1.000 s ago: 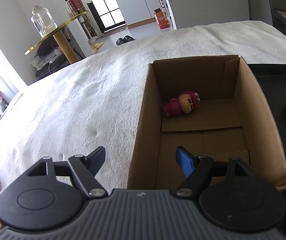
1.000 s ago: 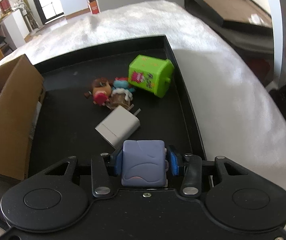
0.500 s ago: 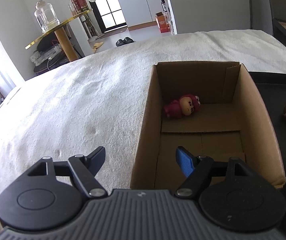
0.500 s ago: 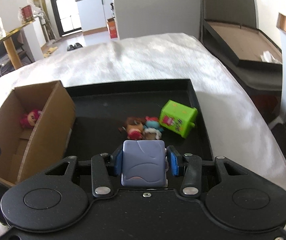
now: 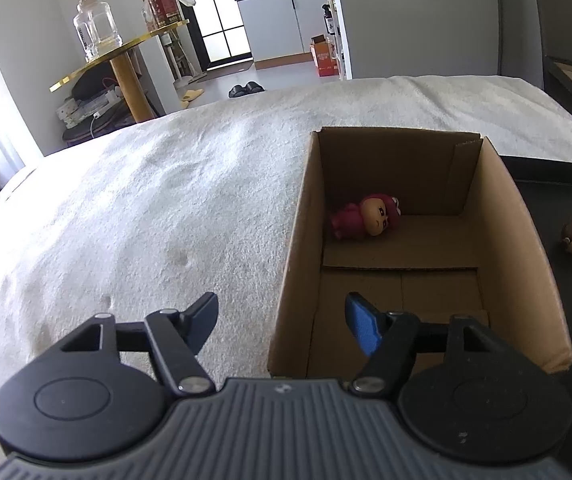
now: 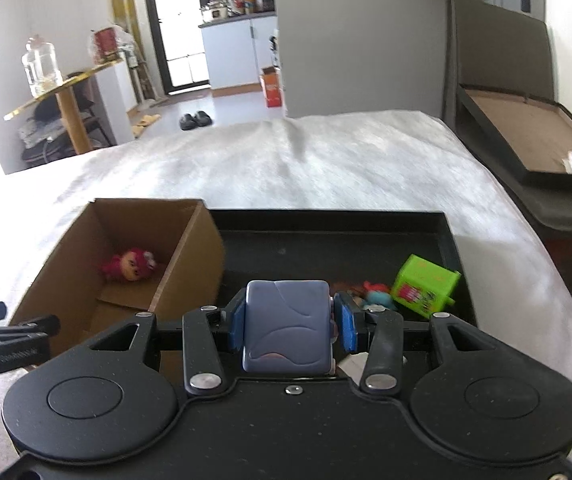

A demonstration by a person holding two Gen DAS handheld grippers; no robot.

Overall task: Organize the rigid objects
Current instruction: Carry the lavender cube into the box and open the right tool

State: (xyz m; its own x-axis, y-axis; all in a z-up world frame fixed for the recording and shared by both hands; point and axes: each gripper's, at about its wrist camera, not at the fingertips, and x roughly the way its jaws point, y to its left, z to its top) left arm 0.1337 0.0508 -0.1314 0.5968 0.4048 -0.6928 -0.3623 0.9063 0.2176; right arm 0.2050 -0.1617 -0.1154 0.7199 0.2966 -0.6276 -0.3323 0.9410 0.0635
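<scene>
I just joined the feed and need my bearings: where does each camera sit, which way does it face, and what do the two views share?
Left wrist: on the left gripper, open, looking forward along its fingers into the cardboard box on the white bedcover.
Right wrist: on the right gripper, shut on the purple block, above the black tray; the left gripper shows at its left edge.
Shared: the box, the red doll inside, the green toy.

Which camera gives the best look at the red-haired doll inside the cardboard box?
The left wrist view: the red-haired doll appears large and sharp, lying on its side at the far end of the cardboard box. The right wrist view shows it smaller and slightly blurred.
</scene>
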